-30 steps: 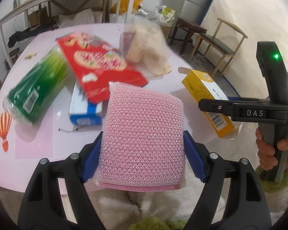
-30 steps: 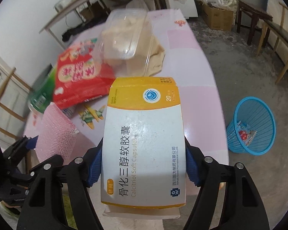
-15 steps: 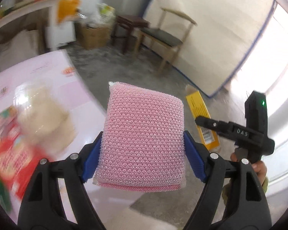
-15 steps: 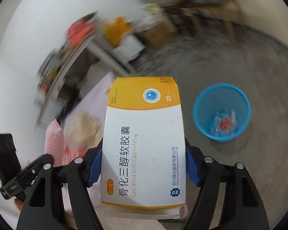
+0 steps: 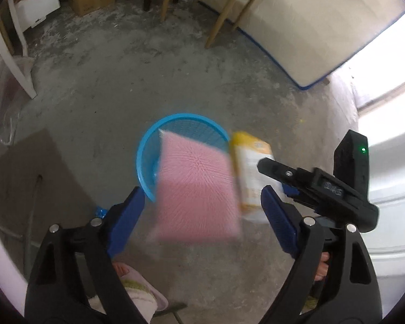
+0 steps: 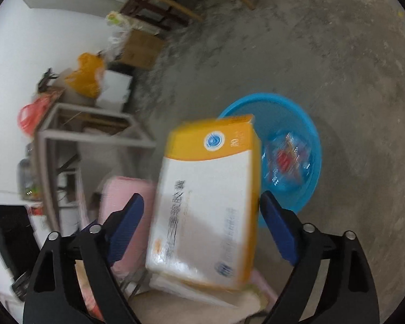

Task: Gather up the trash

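Your left claw [image 5: 199, 210] is standing wide apart over the concrete floor [image 5: 94, 86], its jaws having just been opening, and the pink scouring sponge [image 5: 197, 191] is hanging blurred between them with clear gaps on both sides, so neither blue pad [image 5: 127, 216] is pressing on it. The sponge is sitting in front of the blue mesh wastebasket [image 5: 145, 148], overlapping its rim from this angle. Your right claw [image 6: 201, 226] is also spread, its jaws having just been opening too. The yellow-and-white capsule box [image 6: 208, 197] is tilting between them; daylight is showing by the left pad [image 6: 125, 221], and the right edge is close to the other pad, though contact there is too blurred to call. The box is hovering at the near-left edge of the wastebasket [image 6: 310, 140], where a clear wrapper with red print [image 6: 286, 159] is lying at the bottom. From your left camera, the box [image 5: 251, 167] is showing just right of the sponge, beside the basket rim.
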`<action>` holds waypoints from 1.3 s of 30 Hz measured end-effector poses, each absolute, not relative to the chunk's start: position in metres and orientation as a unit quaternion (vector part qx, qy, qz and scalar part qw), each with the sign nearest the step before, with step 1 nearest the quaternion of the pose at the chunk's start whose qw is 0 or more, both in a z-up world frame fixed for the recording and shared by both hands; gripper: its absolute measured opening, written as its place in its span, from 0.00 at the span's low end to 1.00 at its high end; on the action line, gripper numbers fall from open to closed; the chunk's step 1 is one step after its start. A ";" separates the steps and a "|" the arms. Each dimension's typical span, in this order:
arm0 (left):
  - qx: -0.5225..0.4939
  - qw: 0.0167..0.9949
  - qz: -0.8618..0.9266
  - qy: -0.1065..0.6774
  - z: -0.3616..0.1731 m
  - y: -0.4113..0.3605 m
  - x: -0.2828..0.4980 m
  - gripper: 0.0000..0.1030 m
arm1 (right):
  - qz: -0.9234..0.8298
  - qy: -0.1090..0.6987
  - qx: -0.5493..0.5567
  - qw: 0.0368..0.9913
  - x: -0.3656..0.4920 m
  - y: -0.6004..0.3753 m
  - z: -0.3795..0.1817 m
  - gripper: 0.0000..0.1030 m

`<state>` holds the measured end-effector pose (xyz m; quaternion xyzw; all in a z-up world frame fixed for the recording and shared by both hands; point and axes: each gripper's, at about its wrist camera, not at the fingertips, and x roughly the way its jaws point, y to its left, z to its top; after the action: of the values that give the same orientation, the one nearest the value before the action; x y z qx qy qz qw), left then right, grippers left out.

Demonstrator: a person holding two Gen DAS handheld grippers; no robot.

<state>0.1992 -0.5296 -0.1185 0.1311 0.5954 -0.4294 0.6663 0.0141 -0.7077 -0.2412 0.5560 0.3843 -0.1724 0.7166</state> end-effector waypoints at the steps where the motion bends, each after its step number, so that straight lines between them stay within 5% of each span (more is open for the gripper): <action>1: 0.129 0.665 -0.429 0.597 -0.122 -0.534 0.201 0.81 | -0.185 0.390 0.551 0.714 0.018 -0.712 -0.251 0.84; 10: 0.122 0.681 -0.447 0.567 -0.102 -0.523 0.207 0.81 | -0.193 0.375 0.545 0.725 -0.003 -0.699 -0.260 0.84; 24: 0.133 0.774 -0.479 0.393 0.016 -0.370 0.114 0.81 | -0.168 0.358 0.349 0.850 -0.057 -0.574 -0.102 0.87; 31: 0.130 0.811 -0.443 0.359 0.027 -0.268 0.073 0.81 | -0.094 0.357 0.233 0.900 -0.045 -0.476 -0.043 0.94; 39: 0.172 0.856 -0.319 0.368 -0.008 -0.155 0.040 0.81 | -0.008 0.406 0.164 0.899 -0.004 -0.367 -0.041 0.94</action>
<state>0.0395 -0.1547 -0.0085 0.1719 0.3676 -0.3195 0.8563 -0.0042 -0.3667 -0.0413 0.1636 0.4064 -0.0081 0.8989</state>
